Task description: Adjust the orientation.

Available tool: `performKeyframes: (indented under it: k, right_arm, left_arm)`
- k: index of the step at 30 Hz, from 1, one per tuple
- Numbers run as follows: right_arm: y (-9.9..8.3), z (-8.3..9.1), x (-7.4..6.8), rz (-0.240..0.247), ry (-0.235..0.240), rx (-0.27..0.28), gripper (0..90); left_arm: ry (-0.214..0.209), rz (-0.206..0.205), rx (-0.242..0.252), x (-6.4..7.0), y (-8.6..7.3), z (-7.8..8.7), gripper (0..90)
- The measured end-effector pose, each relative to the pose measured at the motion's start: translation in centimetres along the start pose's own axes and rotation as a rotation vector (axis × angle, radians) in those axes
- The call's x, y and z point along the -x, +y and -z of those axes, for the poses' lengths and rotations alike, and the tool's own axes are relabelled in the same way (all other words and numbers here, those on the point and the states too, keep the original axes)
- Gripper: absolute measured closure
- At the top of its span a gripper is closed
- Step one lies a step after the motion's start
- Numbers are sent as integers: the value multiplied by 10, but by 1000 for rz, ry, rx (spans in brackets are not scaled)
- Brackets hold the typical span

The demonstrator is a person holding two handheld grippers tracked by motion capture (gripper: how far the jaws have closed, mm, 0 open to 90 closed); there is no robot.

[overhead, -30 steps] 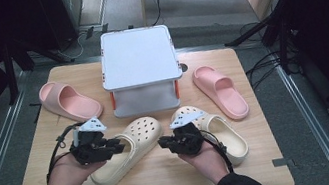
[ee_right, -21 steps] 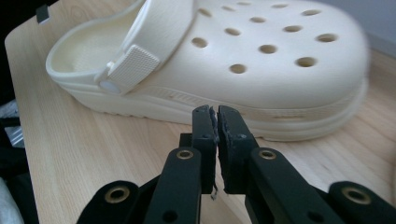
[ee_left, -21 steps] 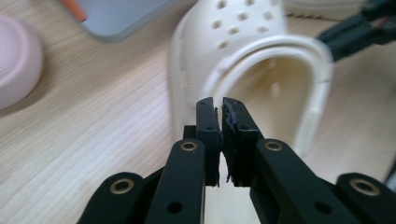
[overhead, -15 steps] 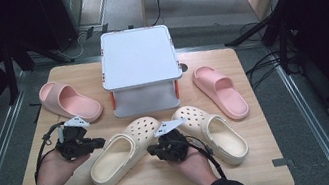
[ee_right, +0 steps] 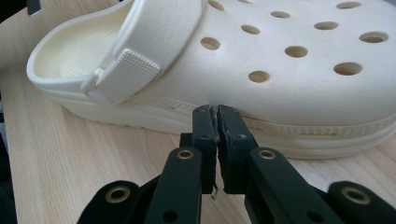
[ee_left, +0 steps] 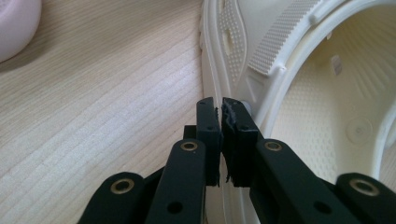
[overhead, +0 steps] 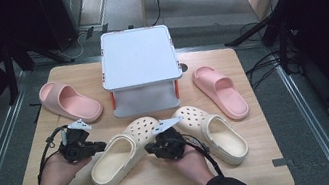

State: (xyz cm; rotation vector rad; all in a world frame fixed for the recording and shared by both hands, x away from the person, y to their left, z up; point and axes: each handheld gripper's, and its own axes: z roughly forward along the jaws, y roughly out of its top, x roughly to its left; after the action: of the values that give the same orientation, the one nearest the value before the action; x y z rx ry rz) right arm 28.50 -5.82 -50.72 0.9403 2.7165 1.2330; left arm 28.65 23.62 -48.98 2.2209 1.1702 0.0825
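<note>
The left cream clog (overhead: 124, 152) is lying at the front middle of the wooden table (overhead: 266, 166), toe angled toward the white box (overhead: 140, 71) and heel toward the person's left. Its mate, the right cream clog (overhead: 212, 132), is resting just beside it, the two toes near each other in front of the box.

The left gripper (overhead: 91, 147) is sitting at the heel side of the left cream clog; in the left gripper view its jaws are pressed together with nothing between them, tips just beside the clog's rim and strap (ee_left: 280, 44). The right gripper (overhead: 154, 147) is pointing at the same clog's other flank; in the right gripper view (ee_right: 214, 116) its jaws are likewise closed and empty, tips just short of the sole edge below the perforated upper.

The work appears to be at the approach stage: both tools are flanking one clog, but neither is holding it. A grasp would likely call for the jaws to spread first, then close over the rim or strap.

Farther out, one pink slide (overhead: 70, 100) is lying left of the box and another pink slide (overhead: 220, 90) right of it.
</note>
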Motion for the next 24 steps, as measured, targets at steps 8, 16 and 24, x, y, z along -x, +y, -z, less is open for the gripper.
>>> performKeyframes:
  k: [8,16,24]
  right_arm:
    - [2,0,7,-12,-18,7,879]
    - [6,-1,13,-41,-13,0,884]
    - [10,-1,18,-47,-31,-4,884]
  left_arm:
    - [-27,-15,-5,10,-5,0,855]
    - [-62,13,-5,16,-10,0,859]
    - [-99,9,-4,28,-11,-4,857]
